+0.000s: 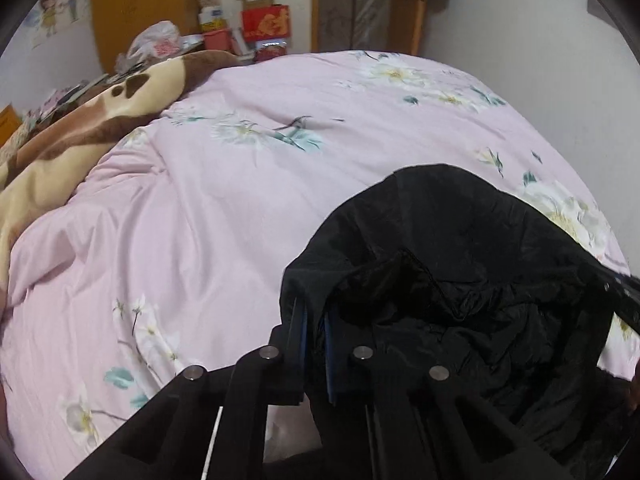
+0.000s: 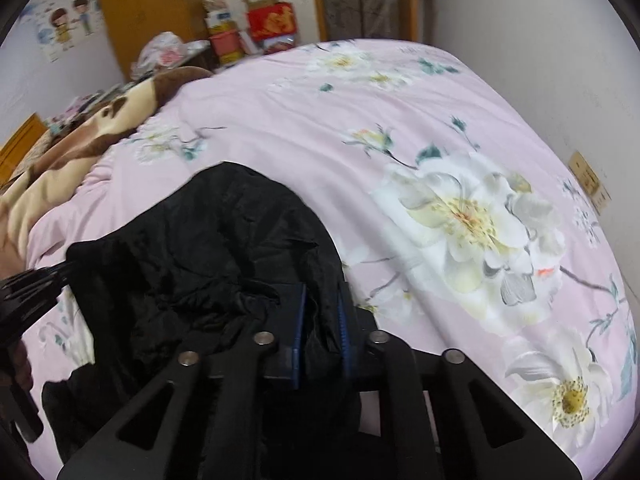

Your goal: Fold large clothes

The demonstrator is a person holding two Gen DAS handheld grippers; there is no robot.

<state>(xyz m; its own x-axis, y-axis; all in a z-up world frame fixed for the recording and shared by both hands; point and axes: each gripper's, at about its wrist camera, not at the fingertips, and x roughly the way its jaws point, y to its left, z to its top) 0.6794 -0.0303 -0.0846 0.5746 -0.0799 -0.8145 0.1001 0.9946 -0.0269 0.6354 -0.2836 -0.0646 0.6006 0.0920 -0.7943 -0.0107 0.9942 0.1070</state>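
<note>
Pinching black fabric between blue-lined fingers, left tongs (image 1: pixel 314 320) closed on one edge of the black garment (image 1: pixel 460 248). Likewise clamped on the same black garment (image 2: pixel 208 248), right tongs (image 2: pixel 320 316), with cloth bunched between the two fingers and spilling over the linkage below. Seen from the left wrist, right tongs (image 1: pixel 628 296) at the garment's far right edge; seen from the right wrist, left tongs (image 2: pixel 28 292) at the garment's far left edge. So: held at two opposite sides, sagging and crumpled in the middle, rounded upper edge draped toward the bed. Beyond the garment, pink floral bedcover (image 1: pixel 248 200) spread wide, with large white blossoms just right of the garment in the right wrist view (image 2: pixel 472 216). Left of the garment and well apart, brown-and-cream blanket (image 1: pixel 80 132) heaped along the bed's edge. Farther back past the blanket, stacked boxes with a red box (image 1: pixel 266 22), a plastic bag (image 1: pixel 156 42), an orange wooden panel (image 1: pixel 140 4). On the wall left of the panel, cartoon sticker (image 2: pixel 68 26).
</note>
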